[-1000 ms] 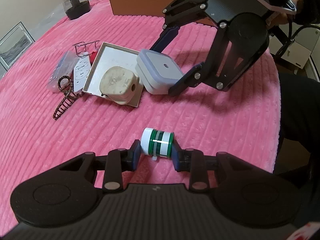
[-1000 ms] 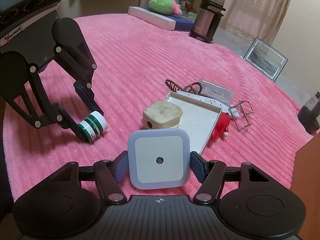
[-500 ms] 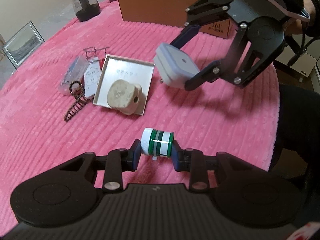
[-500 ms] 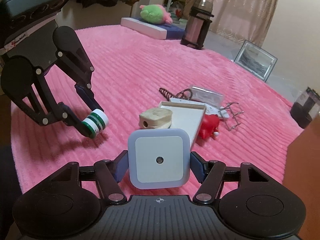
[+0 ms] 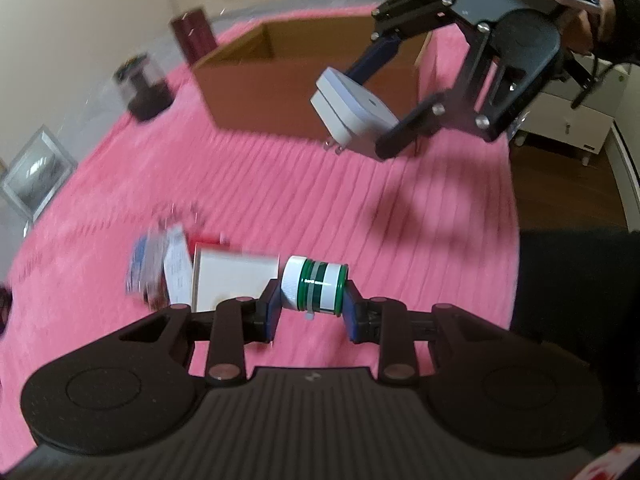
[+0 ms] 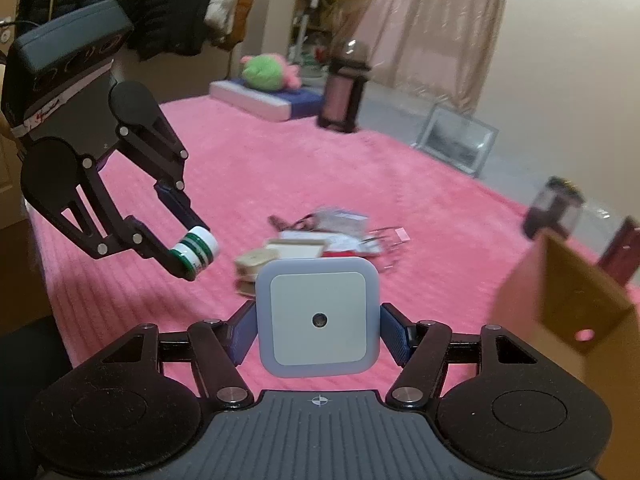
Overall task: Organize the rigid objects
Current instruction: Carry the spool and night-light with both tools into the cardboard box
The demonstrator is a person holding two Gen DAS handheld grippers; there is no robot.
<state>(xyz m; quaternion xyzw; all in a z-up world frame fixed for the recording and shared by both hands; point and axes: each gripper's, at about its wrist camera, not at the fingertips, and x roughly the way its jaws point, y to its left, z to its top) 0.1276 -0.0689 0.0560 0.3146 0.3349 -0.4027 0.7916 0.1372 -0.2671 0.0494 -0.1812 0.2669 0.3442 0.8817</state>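
the left gripper (image 5: 311,307) clamps a small round green-and-white striped bottle with a white cap (image 5: 314,289) sideways between its blue pads, lifted clear of the pink ribbed blanket (image 5: 280,184). at about 1 o'clock in the left wrist view, the right gripper (image 5: 370,106) squeezes a square white plug-in night light (image 5: 354,114) by its two sides, up in the air in front of an open brown cardboard box (image 5: 280,96). a blurred pile with a white square tray (image 5: 234,278) lies on the blanket at 9 o'clock of the bottle.
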